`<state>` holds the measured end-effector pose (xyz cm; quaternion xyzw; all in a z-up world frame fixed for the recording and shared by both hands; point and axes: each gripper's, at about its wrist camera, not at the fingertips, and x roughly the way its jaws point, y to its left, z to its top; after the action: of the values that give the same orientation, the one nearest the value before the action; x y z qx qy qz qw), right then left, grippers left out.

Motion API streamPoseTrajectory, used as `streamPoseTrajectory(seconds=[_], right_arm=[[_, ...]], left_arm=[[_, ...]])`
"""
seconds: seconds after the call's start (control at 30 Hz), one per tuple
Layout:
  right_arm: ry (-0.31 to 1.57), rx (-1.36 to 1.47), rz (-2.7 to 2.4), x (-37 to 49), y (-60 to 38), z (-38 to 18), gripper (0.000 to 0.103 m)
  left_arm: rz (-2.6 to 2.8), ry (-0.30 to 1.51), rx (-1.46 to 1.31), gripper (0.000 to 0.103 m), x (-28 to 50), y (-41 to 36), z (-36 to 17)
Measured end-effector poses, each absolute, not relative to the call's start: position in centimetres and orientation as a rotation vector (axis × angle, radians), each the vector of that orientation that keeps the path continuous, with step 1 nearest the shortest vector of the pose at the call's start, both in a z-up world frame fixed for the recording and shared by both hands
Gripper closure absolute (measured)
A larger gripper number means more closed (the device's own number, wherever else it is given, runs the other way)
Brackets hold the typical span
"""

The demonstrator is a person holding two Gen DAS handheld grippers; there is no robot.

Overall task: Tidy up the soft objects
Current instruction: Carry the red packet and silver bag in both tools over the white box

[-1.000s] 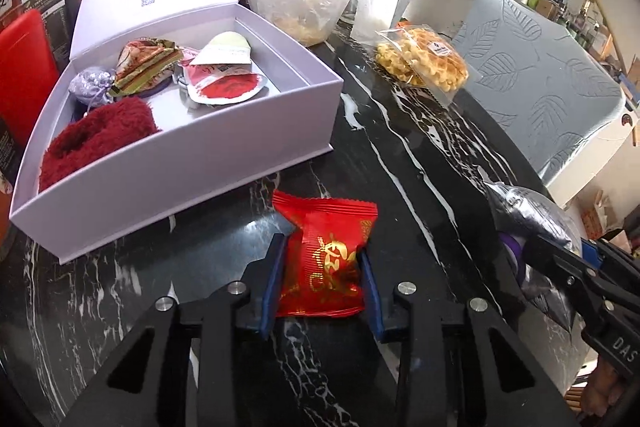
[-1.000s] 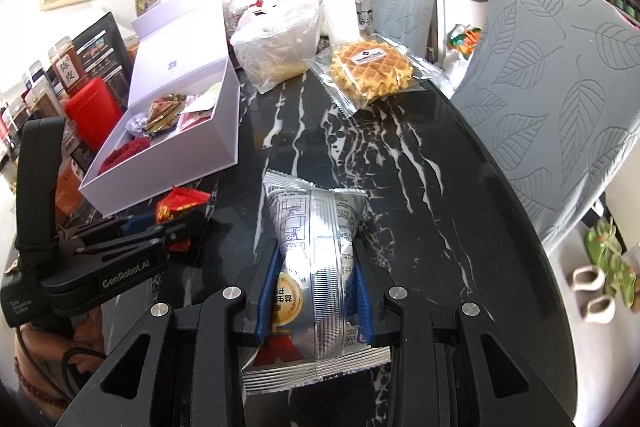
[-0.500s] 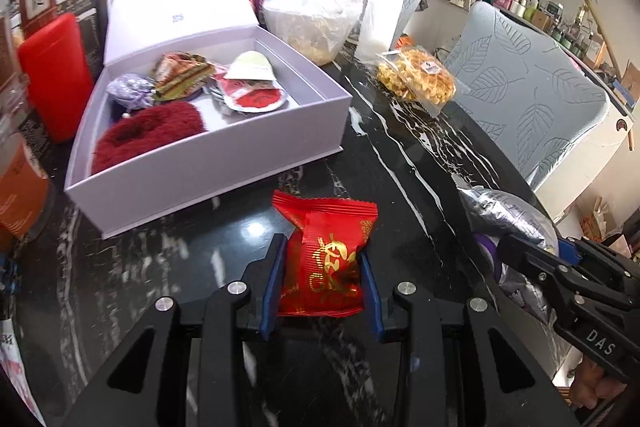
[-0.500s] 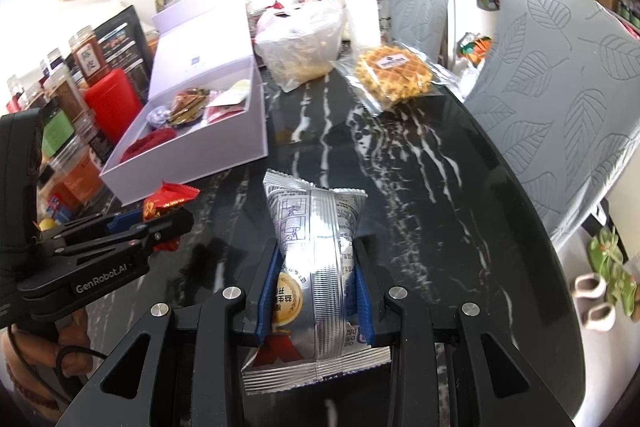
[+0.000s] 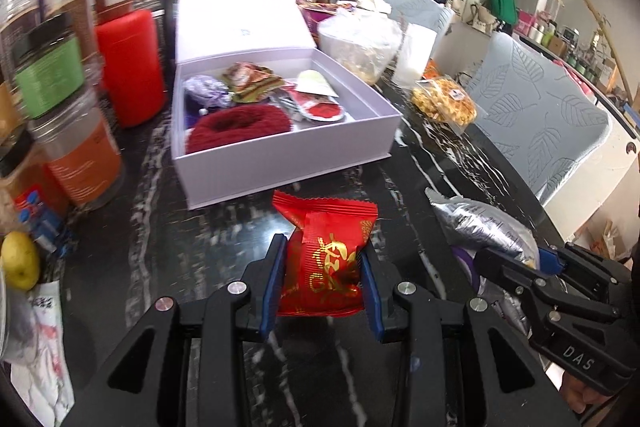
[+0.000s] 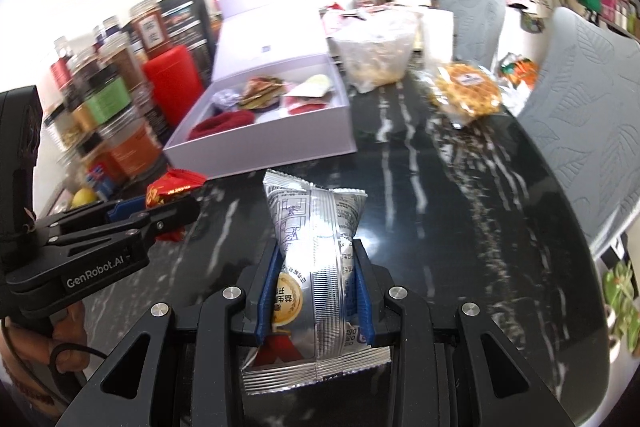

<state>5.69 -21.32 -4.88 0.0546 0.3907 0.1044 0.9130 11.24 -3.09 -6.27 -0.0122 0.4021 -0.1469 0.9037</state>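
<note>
My left gripper (image 5: 323,247) is shut on a red snack packet (image 5: 326,263) with gold print and holds it above the black marble table, just in front of the open lilac box (image 5: 280,163). My right gripper (image 6: 315,251) is shut on a silver foil snack bag (image 6: 316,267), also held over the table. The box (image 6: 280,151) holds a red fuzzy ring (image 5: 238,125), a purple pouch (image 5: 204,91) and several wrapped snacks. Each gripper shows in the other's view: the right one (image 5: 516,267) with the silver bag (image 5: 484,227), the left one (image 6: 176,211) with the red packet (image 6: 172,187).
Jars and a red canister (image 5: 130,67) stand left of the box. A bagged waffle (image 6: 466,93) and a clear bag of snacks (image 6: 376,55) lie behind it. Grey leaf-pattern chairs (image 6: 580,115) line the table's right edge. A yellow fruit (image 5: 18,261) lies at the left.
Both grippers have lifted and pulled back with their packets; the box now looks farther and lower, and the jars at the left have come into view.
</note>
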Motion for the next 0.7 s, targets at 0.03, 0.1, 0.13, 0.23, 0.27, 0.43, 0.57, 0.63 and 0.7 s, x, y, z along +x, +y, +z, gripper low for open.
streamPoseTrajectory(seconds=[0.03,0.1,0.13,0.23,0.27,0.43,0.57,0.63,0.7], right_arm=[[0.804,0.107,0.228,5.7,-20.8,-4.9,0.07],[0.805,0.101,0.246,5.6,-20.1,-4.9,0.07],[0.805,0.097,0.256,5.6,-19.6,-4.8,0.07],[0.811,0.086,0.291,5.5,-18.2,-5.0,0.07],[0.812,0.083,0.3,5.5,-17.8,-5.1,0.07],[0.818,0.071,0.337,5.5,-15.9,-5.2,0.07],[0.819,0.062,0.356,5.5,-14.8,-5.0,0.07],[0.816,0.058,0.361,5.6,-14.5,-4.7,0.07],[0.81,0.054,0.365,5.7,-14.1,-4.2,0.07]], left_arm=[[-0.296,0.828,-0.029,0.069,11.1,-2.8,-6.2],[-0.275,0.82,-0.036,0.069,10.8,-1.9,-6.0],[-0.27,0.818,-0.04,0.069,10.6,-1.5,-5.9],[-0.248,0.812,-0.053,0.069,10.2,-0.2,-5.8],[-0.241,0.81,-0.056,0.069,10.0,0.2,-5.7],[-0.211,0.802,-0.069,0.069,9.4,1.9,-5.5],[-0.199,0.792,-0.079,0.069,9.1,2.9,-5.1],[-0.196,0.785,-0.083,0.069,9.0,3.4,-4.7],[-0.195,0.774,-0.086,0.069,9.0,3.6,-4.1]])
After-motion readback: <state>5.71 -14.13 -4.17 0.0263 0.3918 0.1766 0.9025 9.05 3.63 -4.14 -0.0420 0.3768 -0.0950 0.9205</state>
